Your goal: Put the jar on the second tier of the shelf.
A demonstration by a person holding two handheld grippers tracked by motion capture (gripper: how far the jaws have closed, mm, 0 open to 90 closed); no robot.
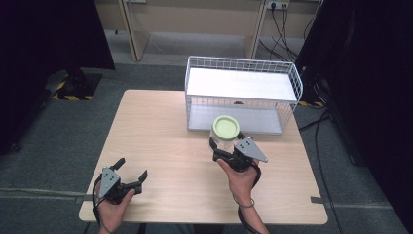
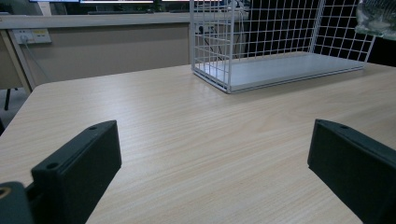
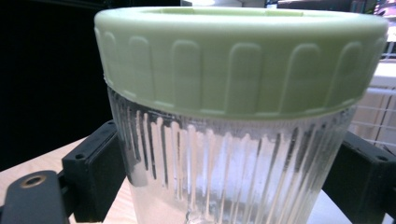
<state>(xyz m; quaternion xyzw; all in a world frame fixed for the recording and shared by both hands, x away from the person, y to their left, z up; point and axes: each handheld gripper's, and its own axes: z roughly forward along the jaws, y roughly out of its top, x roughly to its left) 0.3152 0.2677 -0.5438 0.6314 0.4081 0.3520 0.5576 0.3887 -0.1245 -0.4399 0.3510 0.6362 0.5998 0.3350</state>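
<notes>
We hold right gripper (image 1: 228,146) forward at mid-table, jaws clamped on ribbed clear glass jar with pale green lid (image 1: 225,131), just before white wire basket (image 1: 242,92). Left gripper (image 1: 130,170) rests near table's front-left corner, jaws wide apart, empty.

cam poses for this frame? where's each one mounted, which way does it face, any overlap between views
High view: above the person's side, looking forward and down on the table; forearms, left gripper, right gripper.
Left gripper view: low over the table, facing the wire rack; own jaws apart.
Right gripper view: close on the glass jar, jaws either side.
Shared: rack, jar.
</notes>
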